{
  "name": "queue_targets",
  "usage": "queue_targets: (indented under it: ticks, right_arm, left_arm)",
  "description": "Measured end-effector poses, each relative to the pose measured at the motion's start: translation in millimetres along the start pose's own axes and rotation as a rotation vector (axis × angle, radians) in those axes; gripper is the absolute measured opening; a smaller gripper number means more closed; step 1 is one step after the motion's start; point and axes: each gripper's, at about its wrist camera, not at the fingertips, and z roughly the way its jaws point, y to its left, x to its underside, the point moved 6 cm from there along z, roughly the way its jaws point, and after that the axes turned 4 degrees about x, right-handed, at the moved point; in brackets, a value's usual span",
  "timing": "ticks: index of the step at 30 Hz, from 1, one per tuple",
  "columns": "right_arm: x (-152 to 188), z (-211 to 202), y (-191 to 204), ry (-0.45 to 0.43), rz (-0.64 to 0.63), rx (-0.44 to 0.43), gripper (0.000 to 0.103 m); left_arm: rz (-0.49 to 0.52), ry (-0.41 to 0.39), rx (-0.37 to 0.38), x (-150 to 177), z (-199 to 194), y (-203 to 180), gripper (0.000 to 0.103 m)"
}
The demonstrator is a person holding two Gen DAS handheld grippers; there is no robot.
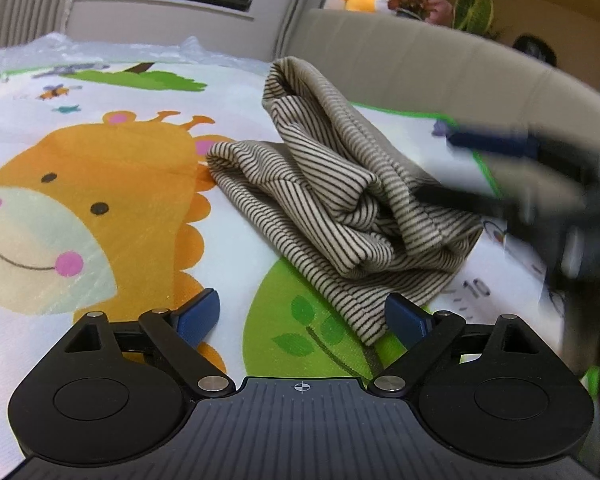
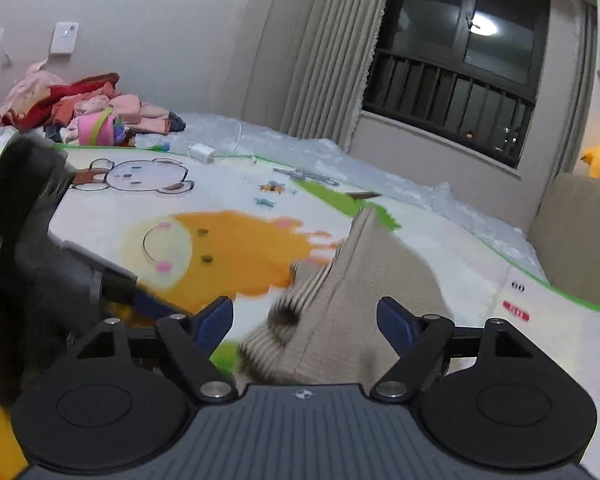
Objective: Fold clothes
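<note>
Hovering low over the play mat (image 1: 112, 240), I hold my left tongs (image 1: 300, 318) spread wide, pinching nothing. The nearest corner of the striped garment (image 1: 332, 200) lies just in front of them, close beside the blue pad (image 1: 406, 318) on their right side. It is a bunched, half-rolled heap, sitting on the mat's green leaf print, just right of the giraffe drawing (image 1: 100, 184). My right tongs (image 2: 305, 322) are spread too, and the same cloth (image 2: 364, 280) fills the gap between their pads; it is smeared by motion there, so I cannot tell whether a pad touches it.

As I judge it, the step in hand is to open this heap out flat before any fold. To do it well, I should:

- take 1 edge only, at a hem, not a thick wad of layers
- close each pair of tongs on a separate corner, well apart
- lift just enough to let the creases fall, then lay it smooth on the mat

From the left view my right tongs (image 1: 540, 184) are a dark blur at the cloth's far side. Beyond them stands the beige headboard (image 1: 440, 60); across the bed lies a pile of pink and red clothes (image 2: 84, 108).
</note>
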Motion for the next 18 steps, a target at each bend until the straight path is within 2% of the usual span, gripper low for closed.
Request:
queue_targets:
  ticks: [3, 4, 5, 6, 7, 8, 9, 11, 13, 15, 18]
  right_arm:
    - [11.2, 10.3, -4.8, 0.016, -0.006, 0.05, 0.081]
    - [13.9, 14.0, -5.9, 0.022, -0.014, 0.052, 0.077]
    - [16.4, 17.9, -6.2, 0.032, -0.025, 0.049, 0.069]
    - [14.0, 19.8, -9.2, 0.032, 0.001, 0.035, 0.037]
    - [7.2, 19.9, -14.5, 0.024, 0.059, 0.011, 0.019]
    - [0.3, 20.0, -19.9, 0.016, 0.116, -0.012, 0.017]
    - [-6.7, 20.0, -25.3, 0.008, 0.174, -0.035, 0.014]
    - [-20.9, 19.9, -36.2, -0.008, 0.289, -0.081, 0.012]
    - [-33.8, 22.1, -38.1, -0.012, 0.35, -0.144, 0.012]
    - [-37.8, 31.8, -31.2, 0.027, 0.351, -0.202, 0.012]
    - [-25.8, 49.1, -12.5, 0.097, 0.253, -0.227, 0.013]
  left_arm:
    - [-0.054, -0.015, 0.019, -4.0, -5.6, 6.3, 0.086]
    - [-0.074, -0.019, 0.021, -6.1, -8.0, 8.5, 0.08]
    - [-0.094, -0.023, 0.023, -8.2, -10.3, 10.7, 0.074]
    - [-0.11, -0.027, 0.029, -10.0, -12.6, 12.3, 0.072]
    - [-0.117, -0.028, 0.042, -10.5, -13.9, 12.1, 0.067]
    - [-0.119, -0.025, 0.059, -10.0, -14.2, 10.8, 0.062]
    - [-0.117, -0.02, 0.073, -9.1, -13.9, 8.7, 0.061]
    - [-0.085, -0.01, 0.098, -6.2, -10.2, -2.2, 0.06]
    - [-0.03, -0.001, 0.131, -5.1, -4.0, -18.6, 0.059]
    - [0.025, 0.008, 0.142, -4.5, 4.9, -33.9, 0.062]
    - [0.063, 0.021, 0.121, -2.4, 17.6, -42.3, 0.065]
